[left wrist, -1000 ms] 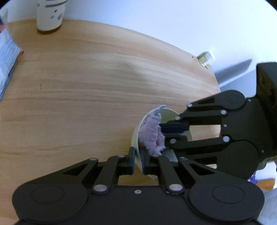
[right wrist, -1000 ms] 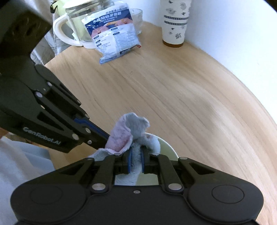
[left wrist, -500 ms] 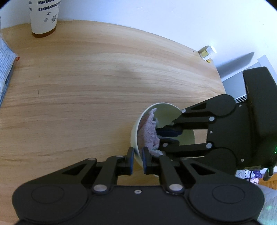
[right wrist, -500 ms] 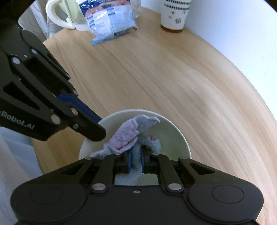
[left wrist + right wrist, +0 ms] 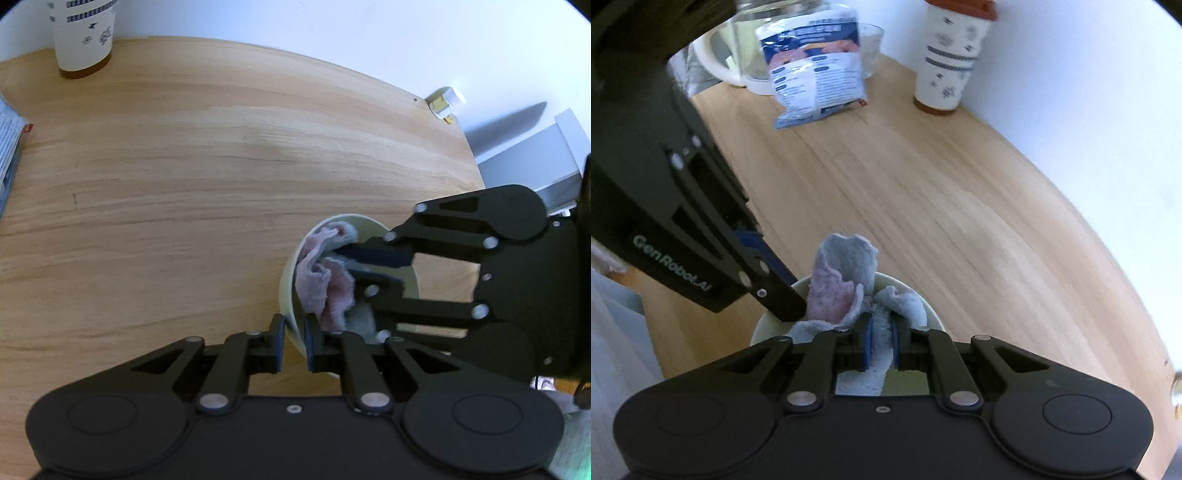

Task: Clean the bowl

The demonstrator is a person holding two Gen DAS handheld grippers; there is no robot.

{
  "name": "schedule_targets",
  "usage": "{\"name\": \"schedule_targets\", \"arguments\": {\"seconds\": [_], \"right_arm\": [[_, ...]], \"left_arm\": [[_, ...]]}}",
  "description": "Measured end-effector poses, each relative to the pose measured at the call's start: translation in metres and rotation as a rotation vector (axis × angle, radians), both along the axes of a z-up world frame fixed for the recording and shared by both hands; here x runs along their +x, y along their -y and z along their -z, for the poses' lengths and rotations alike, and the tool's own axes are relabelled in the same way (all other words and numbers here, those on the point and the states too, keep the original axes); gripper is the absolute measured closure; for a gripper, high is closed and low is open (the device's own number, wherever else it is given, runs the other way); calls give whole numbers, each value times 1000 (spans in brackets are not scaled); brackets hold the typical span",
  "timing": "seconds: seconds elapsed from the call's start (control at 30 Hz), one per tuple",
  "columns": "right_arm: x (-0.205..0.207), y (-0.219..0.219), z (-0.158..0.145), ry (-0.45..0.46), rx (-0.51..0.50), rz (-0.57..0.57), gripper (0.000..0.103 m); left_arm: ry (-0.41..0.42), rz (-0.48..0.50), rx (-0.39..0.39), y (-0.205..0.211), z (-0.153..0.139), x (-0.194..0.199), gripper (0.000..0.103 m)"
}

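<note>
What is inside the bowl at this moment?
Inside the bowl there is a pink and grey cloth, clamped by the right gripper. The cloth and fingers cover the bowl's bottom, so nothing is visible there.

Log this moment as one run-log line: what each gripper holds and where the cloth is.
left gripper: shut on bowl rim | right gripper: shut on cloth | cloth: inside bowl | table: wooden

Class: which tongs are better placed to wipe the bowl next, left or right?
Right. The right tongs already grip the cloth inside the bowl; the left tongs clamp its rim.
</note>
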State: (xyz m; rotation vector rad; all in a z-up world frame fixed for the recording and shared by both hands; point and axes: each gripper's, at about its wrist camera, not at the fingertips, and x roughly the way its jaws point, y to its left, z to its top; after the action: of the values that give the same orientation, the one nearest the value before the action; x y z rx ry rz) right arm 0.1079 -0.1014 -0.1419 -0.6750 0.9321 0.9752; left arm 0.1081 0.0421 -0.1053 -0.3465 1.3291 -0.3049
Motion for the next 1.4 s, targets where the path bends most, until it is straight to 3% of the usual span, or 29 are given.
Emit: {"name": "schedule_targets", "arguments": {"seconds": [0.2,0.4,0.5,0.57,0.63,0.73,1.03,1.13,1.23,1.4], "right_arm": [[8,-9,18,-30,-57,19,92],[21,0,14,-120,-26,82,92],[24,12,-1,-133,32,119,92],[27,28,-16,-133,96,151,92],[27,44,-29,-112,145,185,92],[25,67,-40,-83,195,247,92],[35,131,-46,-144,391,493,92],[42,148,-44,-179,440,556,92],[50,153,-39,-195,453,599,92],[55,156,-35,-205,483,633,92]], "left_arm": [[-5,-21,-16,-3,3,-1,92],[-10,-29,-5,0,3,-1,92],[-16,-52,-19,0,4,1,82],[-15,-63,-17,0,4,3,60],[-8,-77,-18,1,3,3,55],[-12,-102,-14,3,3,5,55],[-55,-143,65,18,17,14,60],[-27,-165,82,20,19,14,64],[-27,-128,84,27,20,17,79],[-9,-71,123,41,22,19,81]]}}
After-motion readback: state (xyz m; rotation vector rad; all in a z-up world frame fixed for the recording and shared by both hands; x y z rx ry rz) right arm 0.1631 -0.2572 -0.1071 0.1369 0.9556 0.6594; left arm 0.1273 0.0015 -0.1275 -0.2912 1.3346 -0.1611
